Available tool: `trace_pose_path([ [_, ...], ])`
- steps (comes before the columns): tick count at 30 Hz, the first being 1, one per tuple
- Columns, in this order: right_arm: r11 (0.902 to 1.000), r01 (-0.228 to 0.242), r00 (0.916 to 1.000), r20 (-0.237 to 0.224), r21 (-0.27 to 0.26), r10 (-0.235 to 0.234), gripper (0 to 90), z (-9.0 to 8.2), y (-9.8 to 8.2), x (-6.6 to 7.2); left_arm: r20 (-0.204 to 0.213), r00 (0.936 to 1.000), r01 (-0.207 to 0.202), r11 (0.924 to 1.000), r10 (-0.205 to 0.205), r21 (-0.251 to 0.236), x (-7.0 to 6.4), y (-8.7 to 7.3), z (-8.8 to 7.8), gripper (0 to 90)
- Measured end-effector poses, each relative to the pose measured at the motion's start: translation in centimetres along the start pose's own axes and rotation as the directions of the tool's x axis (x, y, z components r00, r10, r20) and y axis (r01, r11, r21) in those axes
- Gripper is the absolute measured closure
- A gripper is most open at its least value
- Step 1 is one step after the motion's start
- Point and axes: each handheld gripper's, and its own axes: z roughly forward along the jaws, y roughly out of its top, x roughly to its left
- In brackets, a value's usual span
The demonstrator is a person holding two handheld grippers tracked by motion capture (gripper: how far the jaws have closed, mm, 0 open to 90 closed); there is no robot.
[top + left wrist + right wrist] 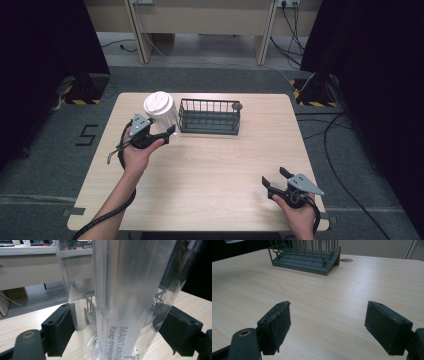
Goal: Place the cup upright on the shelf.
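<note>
Gripping a clear plastic bottle (130, 302) between its two black pads, the left tool (161, 134) is holding the bottle upright at the far left part of the tabletop (210, 165). A white lid (158, 104) is sitting on top of the bottle, which is standing just beside the left end of a dark wire basket (210, 116). Well apart, at the near right corner, the right tool (274, 179) is hovering over bare wood with its jaws spread wide, pointing toward the basket.
</note>
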Motion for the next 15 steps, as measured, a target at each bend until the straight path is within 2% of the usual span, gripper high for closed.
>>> trace_pose_path([
  [15,1.0,-0.01,1.0,0.0,0.0,0.01,21.3,0.0,-0.1,0.0,0.01,0.9999,-0.012,0.9999,0.012,-0.002,-0.3,1.4,1.5,17.8],
])
